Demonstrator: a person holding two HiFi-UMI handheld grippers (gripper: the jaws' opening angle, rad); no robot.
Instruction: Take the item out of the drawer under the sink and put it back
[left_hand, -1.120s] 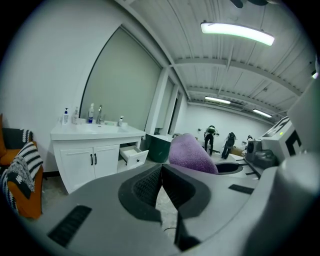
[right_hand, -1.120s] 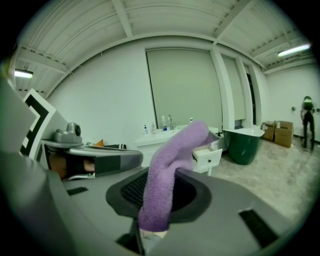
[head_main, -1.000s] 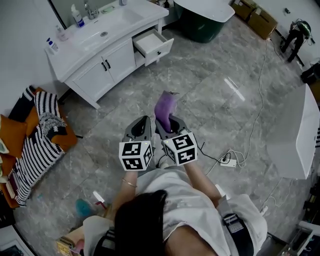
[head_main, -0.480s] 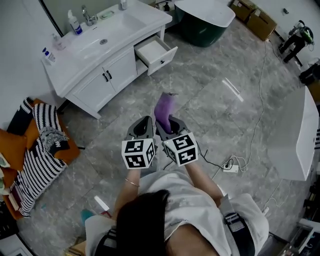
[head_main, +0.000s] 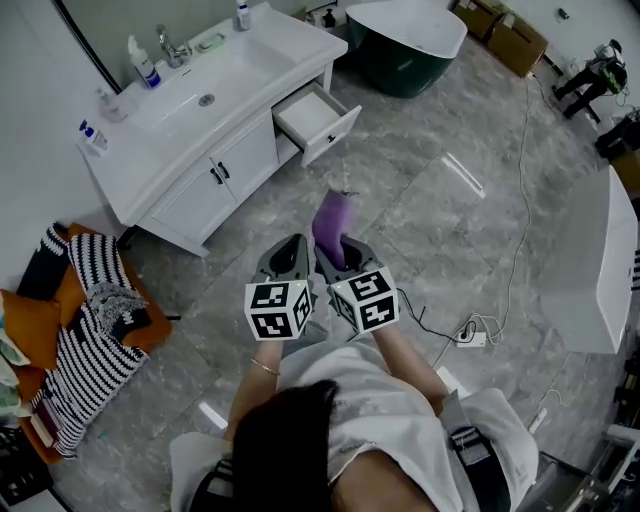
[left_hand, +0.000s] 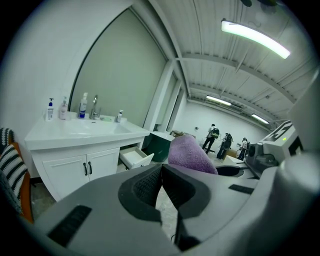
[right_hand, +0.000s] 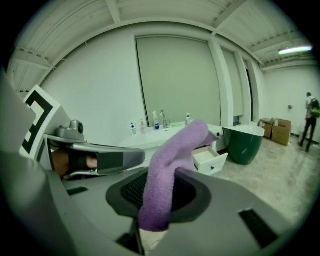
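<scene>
A purple fuzzy sock (head_main: 331, 226) sticks up from my right gripper (head_main: 338, 252), whose jaws are shut on it; in the right gripper view the purple sock (right_hand: 167, 165) stands between the pads. My left gripper (head_main: 287, 254) is beside it, jaws shut with nothing between them, also seen in the left gripper view (left_hand: 161, 184). The white vanity (head_main: 190, 150) with its sink stands ahead at the upper left. Its right-hand drawer (head_main: 318, 118) is pulled open and looks empty. Both grippers are well short of the drawer, over the grey marble floor.
Bottles (head_main: 137, 62) and a tap stand on the vanity top. A dark green tub (head_main: 403, 40) is at the back. Striped clothes (head_main: 85, 330) lie left. A power strip and cable (head_main: 470, 335) lie on the floor right, beside a white tub (head_main: 600, 270). People stand far off.
The vanity and open drawer have shifted down and right in the head view, so I am closer to them. Both grippers keep their pose, the sock still held.
</scene>
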